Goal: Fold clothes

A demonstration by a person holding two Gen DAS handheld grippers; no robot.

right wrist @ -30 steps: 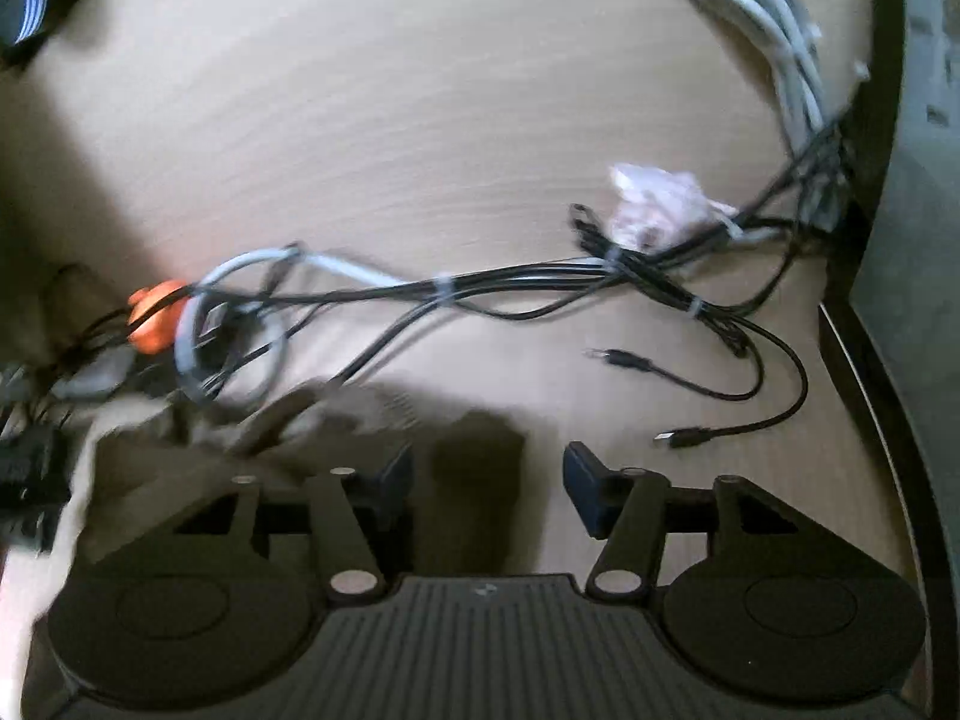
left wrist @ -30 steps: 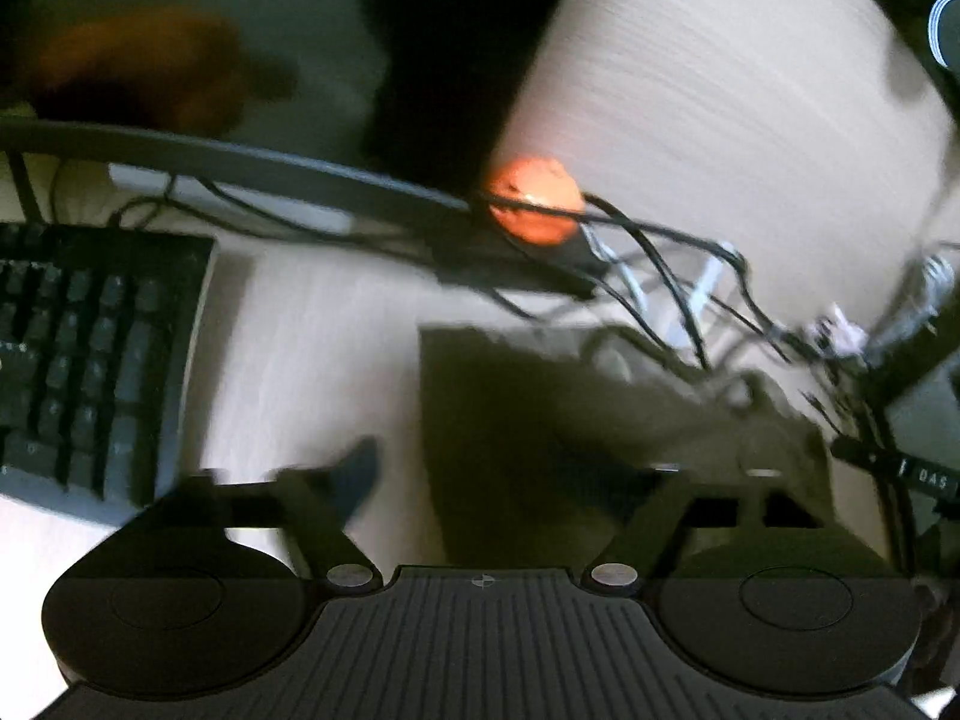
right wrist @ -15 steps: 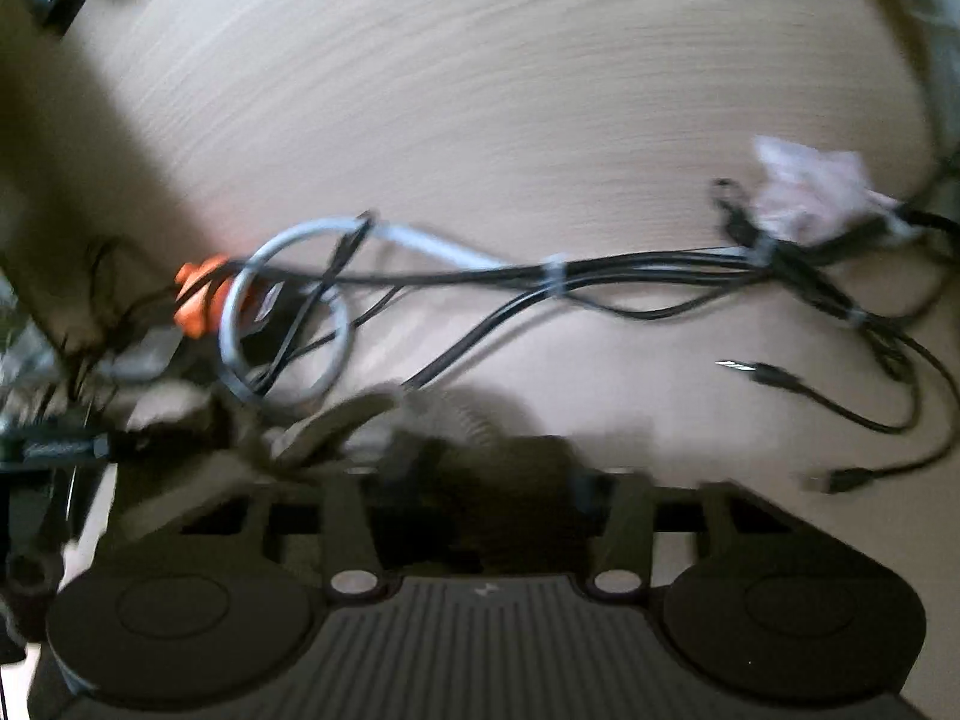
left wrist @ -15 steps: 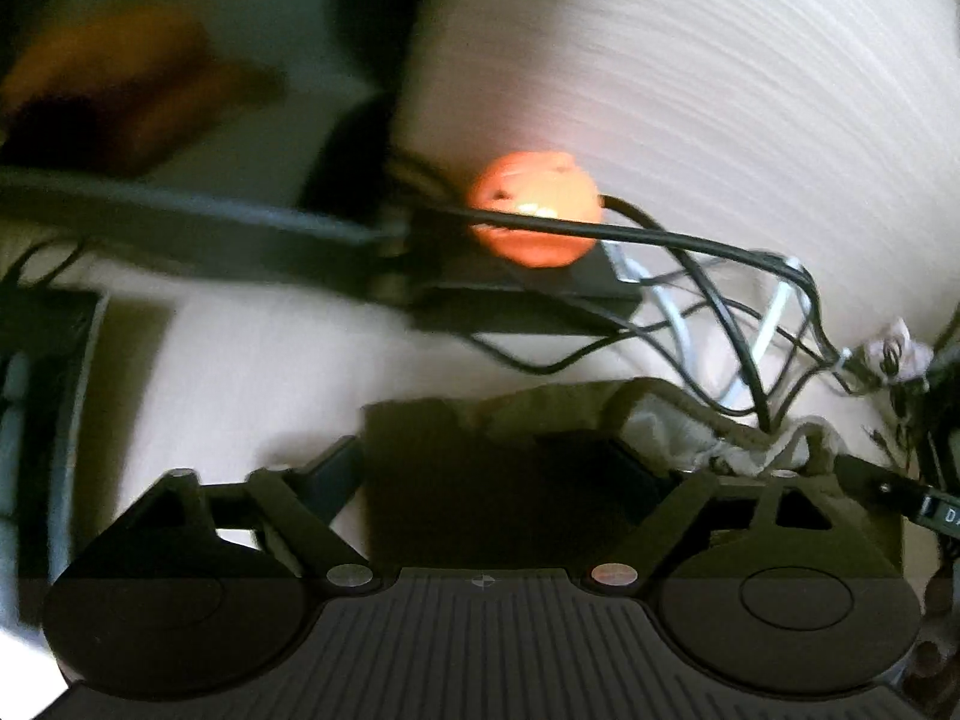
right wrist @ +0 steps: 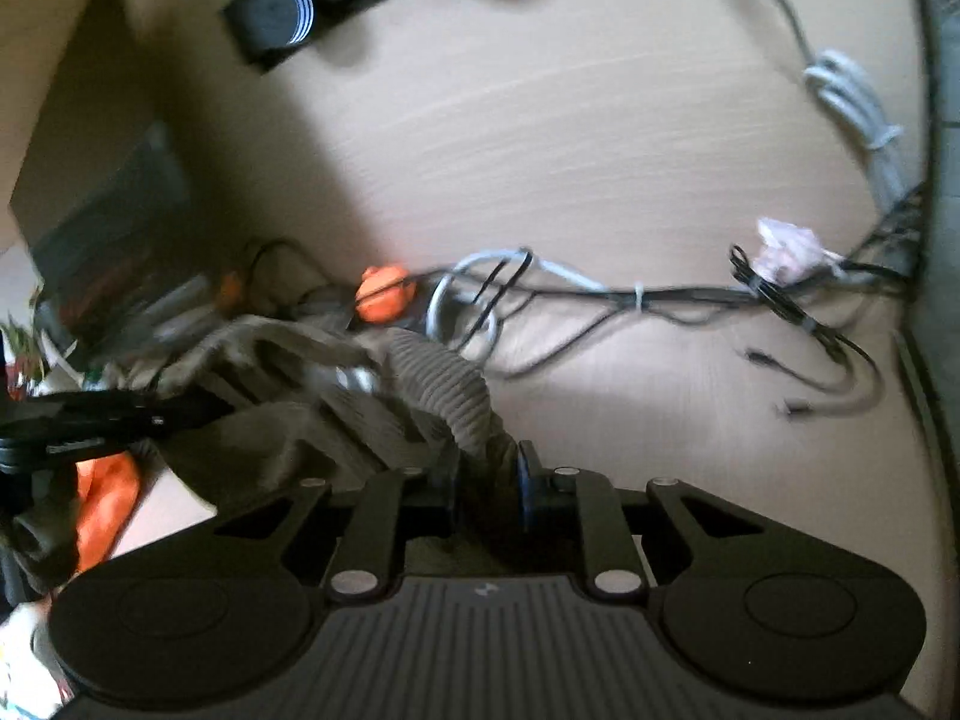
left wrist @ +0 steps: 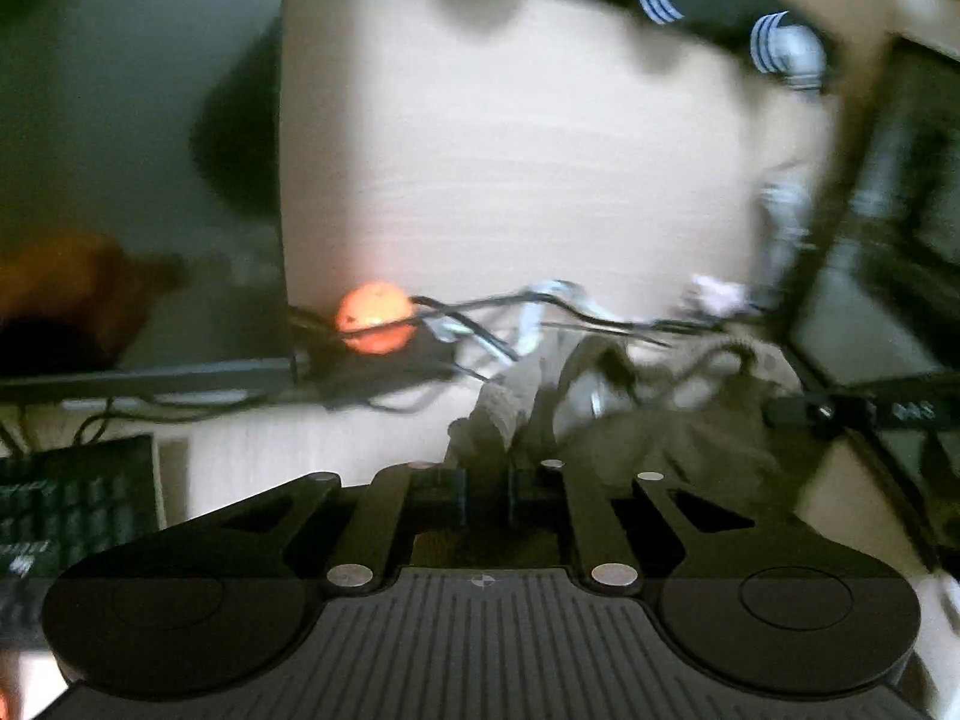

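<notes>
While both tools sit low in their frames, the left gripper (left wrist: pixel 485 495) has its fingers drawn together on a bunched edge of the olive-grey garment (left wrist: pixel 660 432), which spreads from the centre toward the right of that view over the pale wooden surface (left wrist: pixel 510 180). In the other view the right gripper (right wrist: pixel 487 489) is closing, its fingers pinching a ribbed fold of the same cloth, which trails off to the left of the frame. Behind the cloth a tangle of black and grey cables (right wrist: pixel 630 297) runs across the surface, with an orange ball (left wrist: pixel 375 324) among them. A dark keyboard (left wrist: pixel 72 510) lies at the lower left of the left view.
</notes>
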